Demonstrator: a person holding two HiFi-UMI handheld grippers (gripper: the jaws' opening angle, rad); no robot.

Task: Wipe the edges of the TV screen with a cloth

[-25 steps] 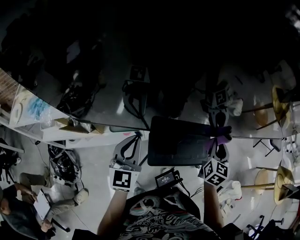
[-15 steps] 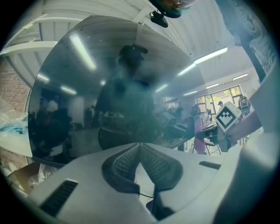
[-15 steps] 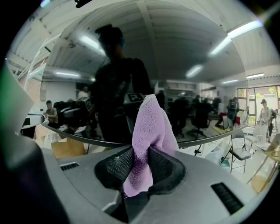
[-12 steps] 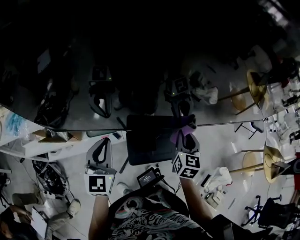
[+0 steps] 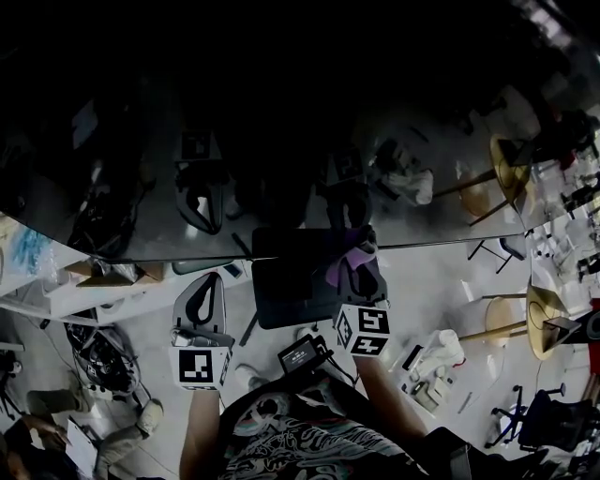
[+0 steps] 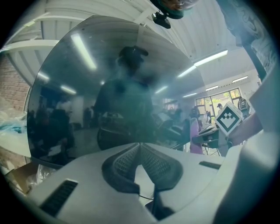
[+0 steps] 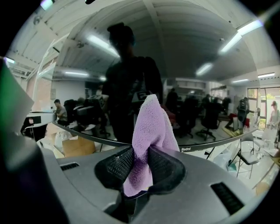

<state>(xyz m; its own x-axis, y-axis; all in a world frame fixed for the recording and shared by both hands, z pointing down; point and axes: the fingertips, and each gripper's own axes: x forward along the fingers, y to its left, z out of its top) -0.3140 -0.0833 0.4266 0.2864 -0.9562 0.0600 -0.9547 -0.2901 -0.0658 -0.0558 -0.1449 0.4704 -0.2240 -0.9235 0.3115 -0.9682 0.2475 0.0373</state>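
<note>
Right gripper (image 5: 359, 281), mid-frame in the head view, holds a purple cloth (image 5: 345, 255) at the lower edge of the TV screen (image 5: 281, 141), placed for wiping along it. Left gripper view: left gripper (image 6: 140, 151) closed, empty, apparently idle. Right gripper view: jaws clamp the cloth, its tip poking forward.

On my feed the floor (image 5: 441, 281) shows pale and glossy. Well to the right of the fingers (image 5: 375, 281) of the right gripper (image 5: 356, 267) I see a round wooden stool (image 5: 548, 323) and a black swivel chair (image 5: 548, 420). Left of the left gripper (image 5: 208, 281) stands a white shelf (image 5: 103, 281) with a cardboard box (image 7: 78, 146) on it, and farther left a brick wall (image 6: 11, 89). Strip lights (image 6: 210, 57) run along a white ribbed ceiling (image 6: 87, 8). Bright windows (image 7: 264, 101) sit far right of the fingers.
</note>
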